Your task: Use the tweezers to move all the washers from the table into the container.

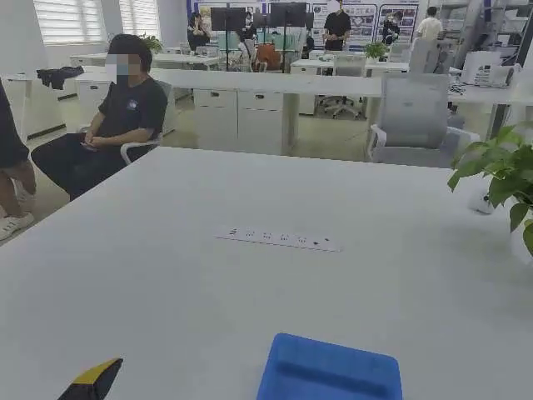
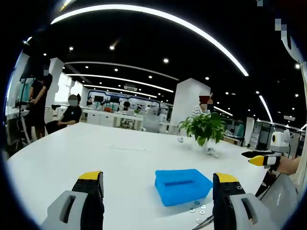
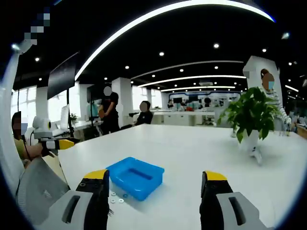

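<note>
Blue container (image 2: 182, 186), washers (image 2: 198, 209) beside it, white table (image 2: 120, 158)

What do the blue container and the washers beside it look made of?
Blue container: likely plastic, matte; uniform saturated colour, rounded moulded rim. Washers: probably metal; small pale rings with a faint glint, too small to be sure.

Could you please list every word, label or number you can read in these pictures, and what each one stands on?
None can be read.
The posters on the far wall, the round badge on the seated person's shirt and the marks on the power strip are too small or blurred.
The blue container shows no text.
</note>
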`<state>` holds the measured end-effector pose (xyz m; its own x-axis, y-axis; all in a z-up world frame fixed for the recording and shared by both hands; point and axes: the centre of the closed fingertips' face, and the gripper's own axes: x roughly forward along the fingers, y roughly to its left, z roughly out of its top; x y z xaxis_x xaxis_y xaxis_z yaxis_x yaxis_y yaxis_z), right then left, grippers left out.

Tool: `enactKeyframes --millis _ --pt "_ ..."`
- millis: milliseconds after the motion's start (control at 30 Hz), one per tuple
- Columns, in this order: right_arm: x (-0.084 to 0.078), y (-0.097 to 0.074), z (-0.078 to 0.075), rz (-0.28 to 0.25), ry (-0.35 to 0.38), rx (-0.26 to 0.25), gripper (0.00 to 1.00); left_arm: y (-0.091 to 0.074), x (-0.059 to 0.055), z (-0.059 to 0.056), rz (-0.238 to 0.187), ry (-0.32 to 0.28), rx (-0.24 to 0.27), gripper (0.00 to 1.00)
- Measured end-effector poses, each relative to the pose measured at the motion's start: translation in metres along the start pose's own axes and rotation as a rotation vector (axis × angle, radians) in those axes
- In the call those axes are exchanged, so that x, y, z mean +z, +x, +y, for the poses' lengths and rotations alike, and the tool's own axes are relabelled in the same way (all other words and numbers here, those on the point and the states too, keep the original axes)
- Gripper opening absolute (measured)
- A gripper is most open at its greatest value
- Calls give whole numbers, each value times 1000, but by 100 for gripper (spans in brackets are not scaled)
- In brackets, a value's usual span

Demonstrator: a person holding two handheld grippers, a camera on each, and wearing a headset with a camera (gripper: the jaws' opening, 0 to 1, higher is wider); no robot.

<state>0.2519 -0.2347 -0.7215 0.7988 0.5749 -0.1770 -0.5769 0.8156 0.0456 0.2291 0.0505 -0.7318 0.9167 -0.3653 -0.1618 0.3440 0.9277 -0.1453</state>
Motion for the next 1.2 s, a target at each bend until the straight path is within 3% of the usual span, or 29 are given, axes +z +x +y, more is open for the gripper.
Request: enactKeyframes --millis 600,933,1200 --pt "-2 -1 -3 -1 -6 -6 77 -1 2 2 -10 -8 7 96" --pt "-2 1 5 21 -23 7 76 -2 4 4 -24 -7 19 96" --pt "-7 2 1 39 -9 10 76 1 1 -4 -3 12 -20 96"
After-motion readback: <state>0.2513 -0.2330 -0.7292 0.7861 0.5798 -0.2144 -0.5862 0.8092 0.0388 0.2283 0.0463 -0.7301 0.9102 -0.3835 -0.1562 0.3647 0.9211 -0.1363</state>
